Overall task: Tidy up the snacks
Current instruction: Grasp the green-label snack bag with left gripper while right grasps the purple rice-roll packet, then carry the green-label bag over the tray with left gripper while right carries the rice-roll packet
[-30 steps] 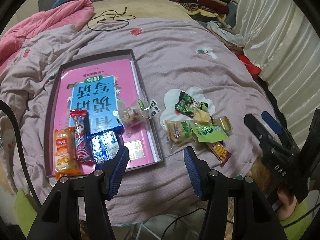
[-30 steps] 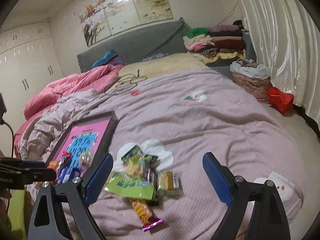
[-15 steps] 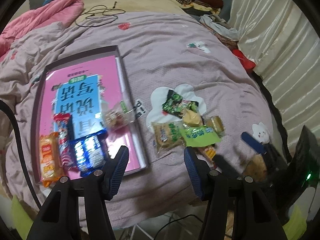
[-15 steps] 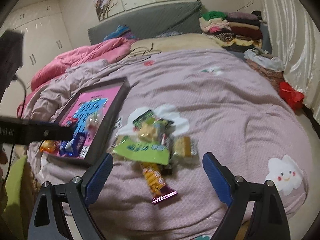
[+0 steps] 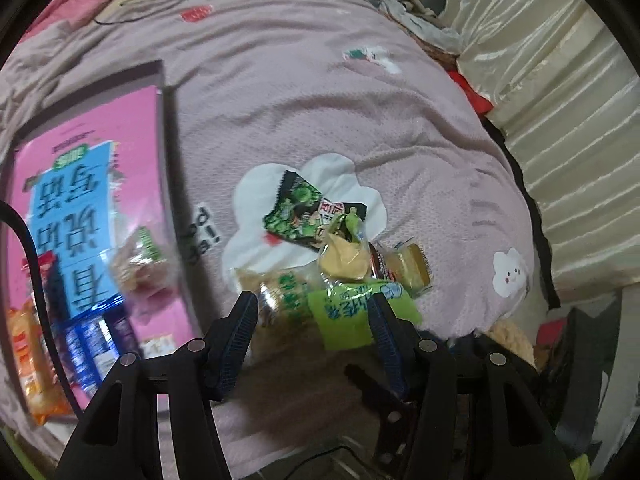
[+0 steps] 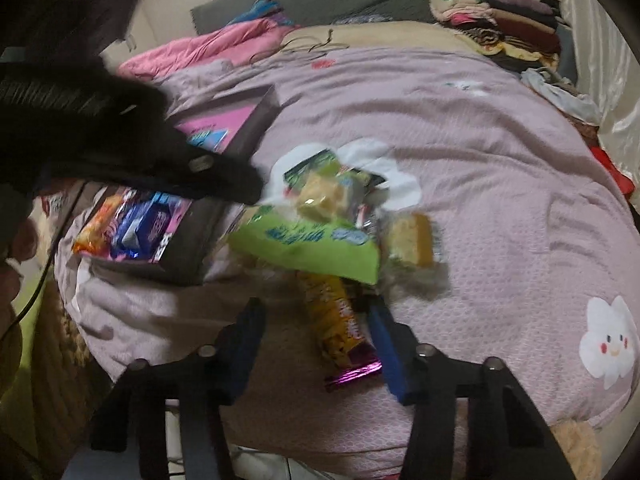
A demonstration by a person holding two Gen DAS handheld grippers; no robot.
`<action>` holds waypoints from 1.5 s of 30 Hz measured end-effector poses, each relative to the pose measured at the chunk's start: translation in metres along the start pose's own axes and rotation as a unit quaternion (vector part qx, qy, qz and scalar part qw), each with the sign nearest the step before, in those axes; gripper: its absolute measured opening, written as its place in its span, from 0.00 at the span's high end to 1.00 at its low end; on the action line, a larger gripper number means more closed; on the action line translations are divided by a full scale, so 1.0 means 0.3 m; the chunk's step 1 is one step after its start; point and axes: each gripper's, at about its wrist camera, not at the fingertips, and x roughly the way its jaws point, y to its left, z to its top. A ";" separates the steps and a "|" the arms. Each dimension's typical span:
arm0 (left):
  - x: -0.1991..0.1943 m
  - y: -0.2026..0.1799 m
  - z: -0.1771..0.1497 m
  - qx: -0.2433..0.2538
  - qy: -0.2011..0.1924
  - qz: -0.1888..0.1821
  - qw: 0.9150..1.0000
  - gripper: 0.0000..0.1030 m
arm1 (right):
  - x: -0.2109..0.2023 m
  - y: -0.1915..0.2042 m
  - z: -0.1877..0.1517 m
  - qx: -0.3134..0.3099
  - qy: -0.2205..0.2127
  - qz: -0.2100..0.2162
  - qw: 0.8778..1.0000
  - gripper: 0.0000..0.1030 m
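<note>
Left wrist view: the left gripper (image 5: 312,312) hangs over the near edge of a bed covered by a mauve quilt (image 5: 280,100), its jaws apart with nothing between them. Just beyond its fingertips lies the snack pile (image 5: 340,264): a green packet (image 5: 352,312) nearest, a biscuit pack (image 5: 280,296) to its left, a yellow wedge (image 5: 344,260) and a small cake (image 5: 412,268) behind, and a dark pea bag (image 5: 304,212) farthest, resting on a white cloud patch (image 5: 256,196). To the left sits a shallow tray (image 5: 162,80) with a pink book (image 5: 80,168) as its floor. On the tray's near part lie a blue packet (image 5: 92,344), an orange packet (image 5: 28,352) and a clear bag (image 5: 138,264), all blurred.

Right wrist view: the right gripper (image 6: 316,336) is low over the quilt's near edge, jaws apart. Between its fingers lies a yellow bar (image 6: 336,320) with a purple end; whether they touch it cannot be told. The green packet (image 6: 308,248) lies just beyond, the cake (image 6: 412,240) to its right. The left gripper's dark, blurred body (image 6: 120,148) reaches in from the left above the tray (image 6: 192,248), which holds the orange packet (image 6: 100,228) and blue packet (image 6: 144,224). Folded clothes (image 6: 500,12) are stacked at far right.
</note>
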 end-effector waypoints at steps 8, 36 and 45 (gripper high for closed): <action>0.102 -0.014 0.037 0.004 0.019 -0.008 1.000 0.43 | 0.053 0.020 0.005 -0.014 0.015 0.013 1.000 0.72; 0.130 -0.064 0.082 -0.020 0.019 0.003 1.000 0.62 | 0.016 -0.153 0.010 0.058 -0.010 0.074 0.995 0.82; -0.040 -0.004 0.053 -0.034 -0.026 -0.020 0.999 0.62 | -0.052 -0.202 0.000 0.065 -0.046 0.096 0.992 0.82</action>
